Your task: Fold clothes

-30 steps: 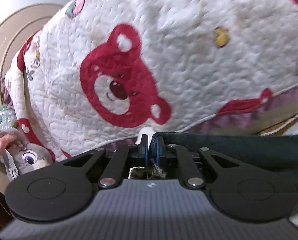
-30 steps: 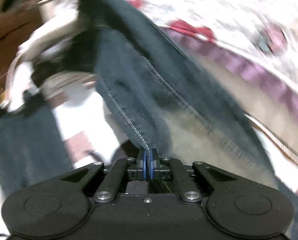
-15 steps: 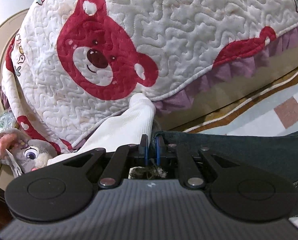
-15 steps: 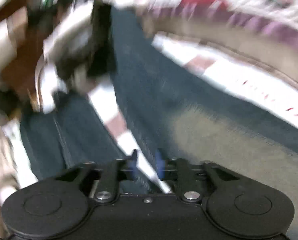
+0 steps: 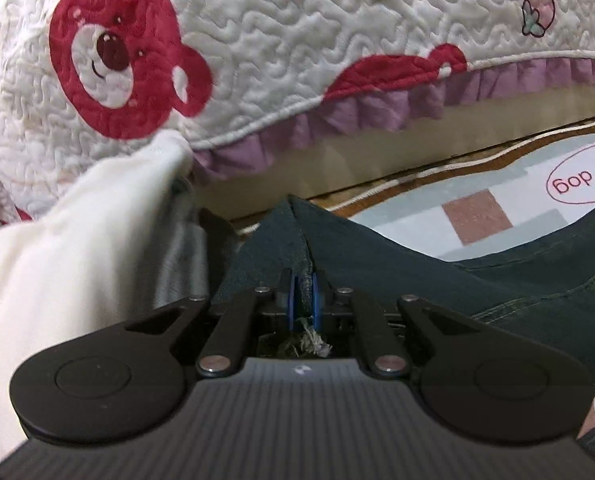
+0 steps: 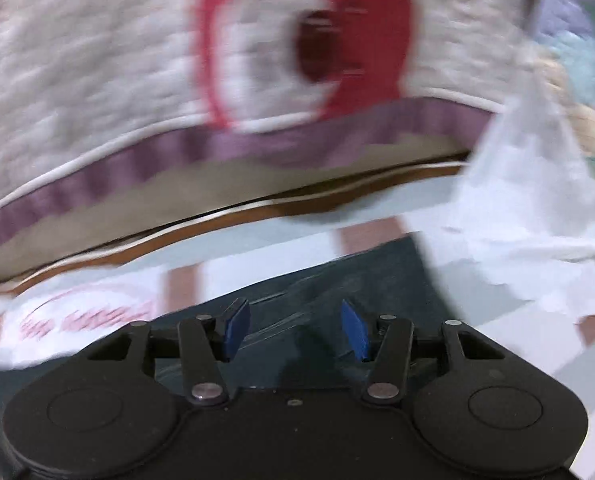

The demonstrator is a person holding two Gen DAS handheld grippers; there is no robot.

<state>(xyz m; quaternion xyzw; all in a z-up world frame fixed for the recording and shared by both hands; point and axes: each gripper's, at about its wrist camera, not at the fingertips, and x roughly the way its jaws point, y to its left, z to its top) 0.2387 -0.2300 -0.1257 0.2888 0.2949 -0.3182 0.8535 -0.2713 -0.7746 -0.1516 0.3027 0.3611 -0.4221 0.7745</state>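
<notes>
Dark blue jeans (image 5: pixel 437 272) lie on a pale patterned sheet (image 5: pixel 497 184). My left gripper (image 5: pixel 304 300) is shut on a frayed edge of the denim, which rises in a ridge from between the blue pads. In the blurred right wrist view, the jeans (image 6: pixel 337 276) lie flat under my right gripper (image 6: pixel 295 326). Its jaws are opening and stand wide, with nothing pinched between the blue pads (image 6: pixel 235 324).
A white quilt with red bears (image 5: pixel 257 60) and a purple frill hangs behind, seen again as the quilt (image 6: pixel 137 80). A white garment (image 5: pixel 69 240) lies left of the left gripper. A crumpled white cloth (image 6: pixel 529 184) and pastel plush items sit at the right.
My right gripper let go of the jeans seam, opened and swung fast across to face the quilt. The left gripper sank toward the sheet, still clamped on the denim.
</notes>
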